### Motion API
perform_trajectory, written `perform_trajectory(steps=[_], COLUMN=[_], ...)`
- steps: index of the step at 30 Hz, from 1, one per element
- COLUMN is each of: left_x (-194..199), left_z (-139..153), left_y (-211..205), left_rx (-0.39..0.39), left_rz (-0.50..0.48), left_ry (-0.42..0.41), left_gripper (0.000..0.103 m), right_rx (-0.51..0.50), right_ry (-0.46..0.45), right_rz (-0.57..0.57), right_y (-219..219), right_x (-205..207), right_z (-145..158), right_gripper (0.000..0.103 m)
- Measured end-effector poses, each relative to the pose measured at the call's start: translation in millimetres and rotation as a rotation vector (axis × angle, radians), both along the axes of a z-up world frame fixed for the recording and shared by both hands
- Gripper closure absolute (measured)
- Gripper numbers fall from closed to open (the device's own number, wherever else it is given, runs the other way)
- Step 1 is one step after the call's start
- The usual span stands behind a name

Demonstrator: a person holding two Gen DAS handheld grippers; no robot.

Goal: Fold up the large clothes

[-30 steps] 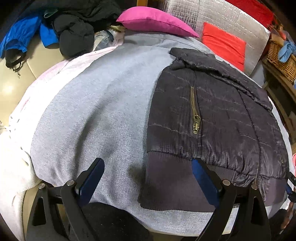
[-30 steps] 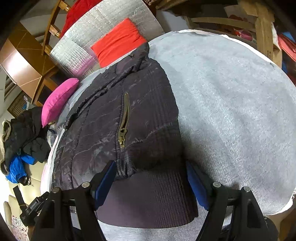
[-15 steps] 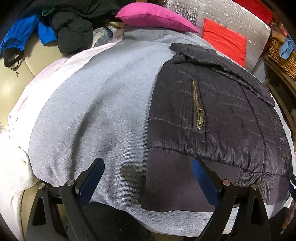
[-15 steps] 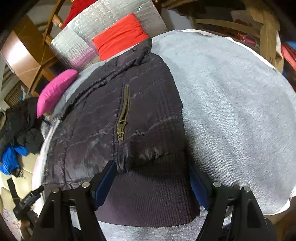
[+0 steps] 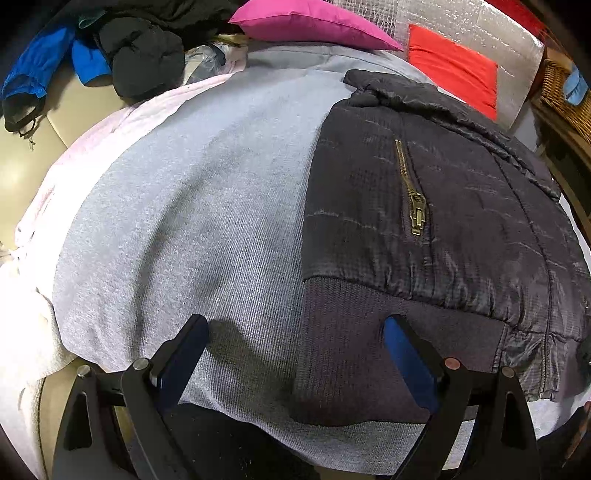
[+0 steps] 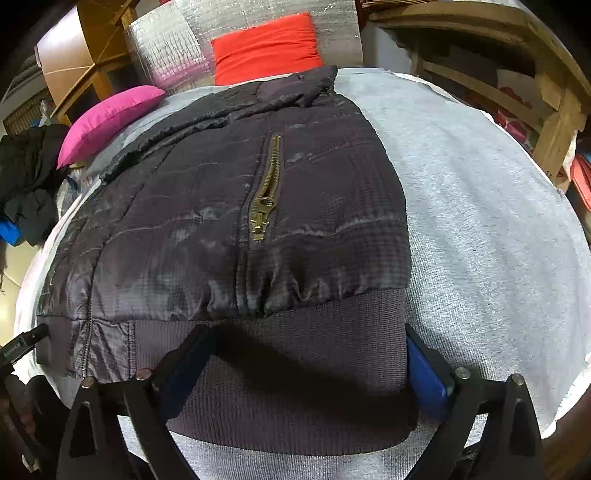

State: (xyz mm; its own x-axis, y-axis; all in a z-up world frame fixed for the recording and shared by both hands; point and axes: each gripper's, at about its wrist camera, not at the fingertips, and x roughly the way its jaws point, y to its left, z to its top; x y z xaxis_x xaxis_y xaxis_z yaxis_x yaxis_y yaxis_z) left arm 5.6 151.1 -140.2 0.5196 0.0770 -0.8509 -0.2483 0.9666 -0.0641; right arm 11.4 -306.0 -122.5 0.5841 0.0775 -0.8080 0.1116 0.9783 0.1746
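A dark quilted jacket (image 5: 424, 192) with a brass pocket zip (image 5: 413, 199) lies folded on a grey cloth (image 5: 184, 221). Its ribbed hem (image 5: 369, 332) faces me. My left gripper (image 5: 295, 328) is open above the hem's left corner, one finger over the grey cloth and the other over the hem. In the right wrist view the jacket (image 6: 240, 221) fills the middle. My right gripper (image 6: 306, 336) hovers over the ribbed hem (image 6: 295, 387); its jaws are opening and span the hem without pressing on it.
A pink pillow (image 5: 314, 22) and a red cushion (image 5: 450, 70) lie behind the jacket. A heap of black and blue clothes (image 5: 147, 55) sits at the far left. A wicker basket (image 5: 561, 88) and a wooden frame (image 6: 535, 92) stand to the right.
The right gripper's jaws have spread wider and its view has rolled, so the jacket now sits square in front. The left gripper has hardly moved.
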Motion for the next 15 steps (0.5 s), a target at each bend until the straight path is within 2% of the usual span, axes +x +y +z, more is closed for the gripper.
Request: perform_trajectory(steps=[15], left_x=[-0.1], left_z=[-3.4], left_y=[4.3], left_rx=[-0.009], left_rz=[0.006], left_ry=[-0.007], left_gripper=[0.005], right_rx=[0.03], right_ry=[-0.003], right_rz=[0.0], right_y=[-2.1], right_x=[-1.0], right_z=[1.1], right_gripper=[0.003])
